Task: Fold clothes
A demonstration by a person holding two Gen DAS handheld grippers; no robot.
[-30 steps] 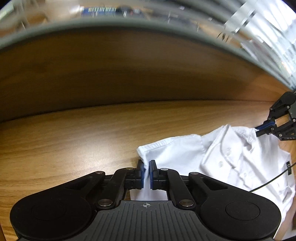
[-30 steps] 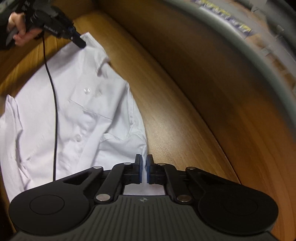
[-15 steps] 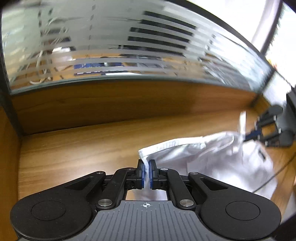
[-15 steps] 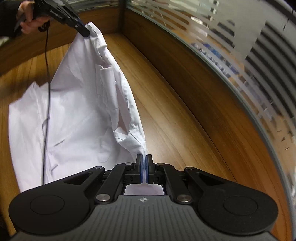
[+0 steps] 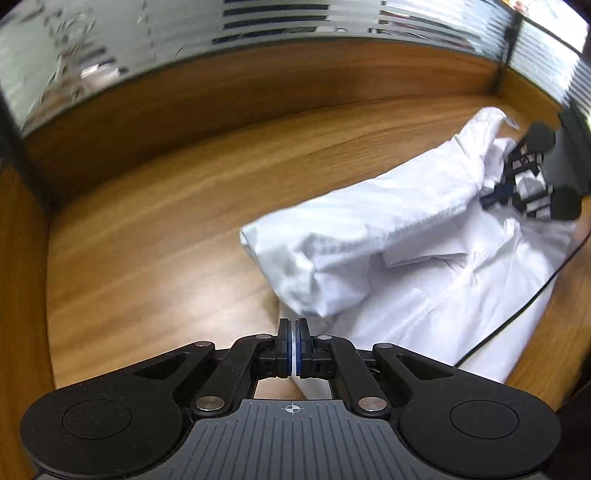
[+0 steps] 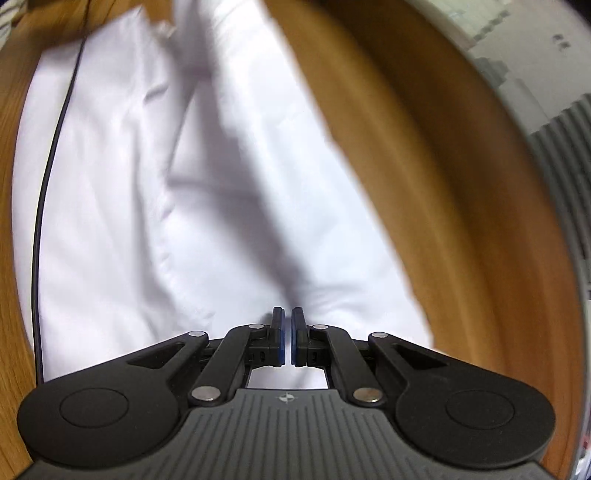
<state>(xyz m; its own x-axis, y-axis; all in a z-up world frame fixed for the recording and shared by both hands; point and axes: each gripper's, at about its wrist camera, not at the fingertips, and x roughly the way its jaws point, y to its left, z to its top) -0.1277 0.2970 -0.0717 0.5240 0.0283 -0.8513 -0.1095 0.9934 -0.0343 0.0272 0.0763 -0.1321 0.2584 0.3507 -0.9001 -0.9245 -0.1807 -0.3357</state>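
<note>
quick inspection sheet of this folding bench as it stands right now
surface: wooden table, bare around the garment.
job's things: white shirt, partly doubled over itself, one side rolled inward.
clutter: nothing seen.
grippers: left gripper shut on a shirt edge; right gripper shut on the shirt, also visible at the far end in the left view.
cables: black cable lying across the shirt.
surroundings: wooden back panel with striped frosted glass above.

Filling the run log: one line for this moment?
left gripper: shut on shirt | right gripper: shut on shirt | table: shirt partly folded over
</note>
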